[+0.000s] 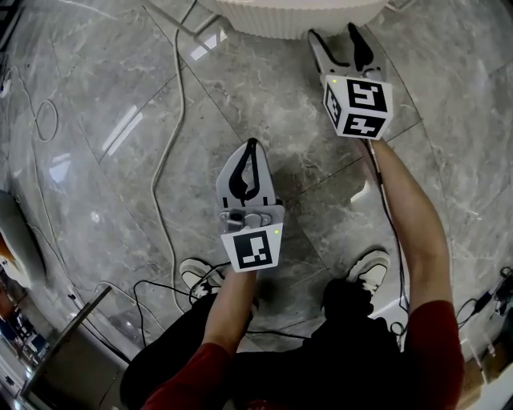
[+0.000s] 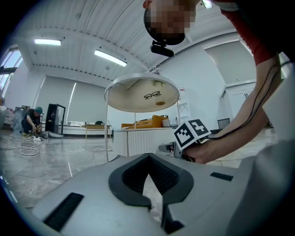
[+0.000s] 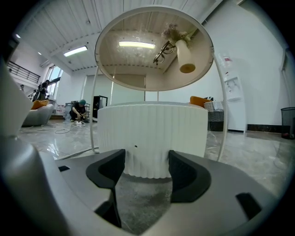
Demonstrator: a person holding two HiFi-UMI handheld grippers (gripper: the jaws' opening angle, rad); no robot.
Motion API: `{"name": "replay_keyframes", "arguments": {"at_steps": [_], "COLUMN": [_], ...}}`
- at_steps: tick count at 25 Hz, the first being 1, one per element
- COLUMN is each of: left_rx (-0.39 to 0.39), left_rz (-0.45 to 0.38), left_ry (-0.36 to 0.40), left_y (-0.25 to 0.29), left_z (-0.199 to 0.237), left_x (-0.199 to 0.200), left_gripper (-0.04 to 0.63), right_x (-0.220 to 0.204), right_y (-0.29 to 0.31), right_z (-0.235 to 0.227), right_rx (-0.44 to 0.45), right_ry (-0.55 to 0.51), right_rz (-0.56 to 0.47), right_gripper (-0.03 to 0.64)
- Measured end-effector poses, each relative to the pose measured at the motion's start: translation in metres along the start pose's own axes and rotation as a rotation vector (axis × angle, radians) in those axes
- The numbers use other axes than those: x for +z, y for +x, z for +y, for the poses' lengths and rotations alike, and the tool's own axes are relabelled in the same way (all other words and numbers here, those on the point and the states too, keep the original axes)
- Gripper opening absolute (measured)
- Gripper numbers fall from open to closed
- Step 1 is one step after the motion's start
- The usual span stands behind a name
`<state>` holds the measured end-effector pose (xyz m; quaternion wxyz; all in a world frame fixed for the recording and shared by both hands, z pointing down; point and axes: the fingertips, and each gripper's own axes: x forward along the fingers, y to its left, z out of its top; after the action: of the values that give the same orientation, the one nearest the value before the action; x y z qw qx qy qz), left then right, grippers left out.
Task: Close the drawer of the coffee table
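The coffee table is a white ribbed drum [image 3: 152,131] under a round glass top [image 3: 154,48] on thin white legs; in the head view only its curved edge [image 1: 296,18] shows at the top. I cannot make out a drawer seam on the ribbed front, only a small dark dot [image 3: 135,147]. My right gripper [image 1: 333,32] [image 3: 146,161] is open, low over the floor, pointing straight at the drum and a little short of it. My left gripper [image 1: 252,144] [image 2: 148,159] is shut on nothing, further back and to the left.
Grey marble floor [image 1: 104,160] all round. A white cable [image 1: 172,120] runs down the floor left of my left gripper, and dark cables lie by the person's shoes [image 1: 196,276]. Glasses and a vase [image 3: 184,53] stand on the glass top. A person [image 3: 79,110] crouches far off.
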<state>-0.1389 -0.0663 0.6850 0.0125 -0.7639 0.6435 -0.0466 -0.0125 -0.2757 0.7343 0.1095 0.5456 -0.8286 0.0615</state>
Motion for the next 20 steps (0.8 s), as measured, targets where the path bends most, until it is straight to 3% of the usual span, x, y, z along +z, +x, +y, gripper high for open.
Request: {"name": "replay_keyframes", "arguments": {"at_steps": [16,20], "left_rx": [-0.003,0.008], "left_rz": [0.006,0.011], "left_ry": [0.026,0.048], "left_y": [0.0,0.001], "left_z": [-0.004,-0.002], "left_x": [0.002,0.003], "left_gripper": [0.012,0.012], "right_x": [0.006,0.004], "right_y": [0.027,0.023], "right_z": [-0.004,-0.005], "right_rx": [0.0,0.011], "right_ry": [0.013,0.072], "right_rz": [0.001,0.011], "right_gripper": [0.295,0.293]}}
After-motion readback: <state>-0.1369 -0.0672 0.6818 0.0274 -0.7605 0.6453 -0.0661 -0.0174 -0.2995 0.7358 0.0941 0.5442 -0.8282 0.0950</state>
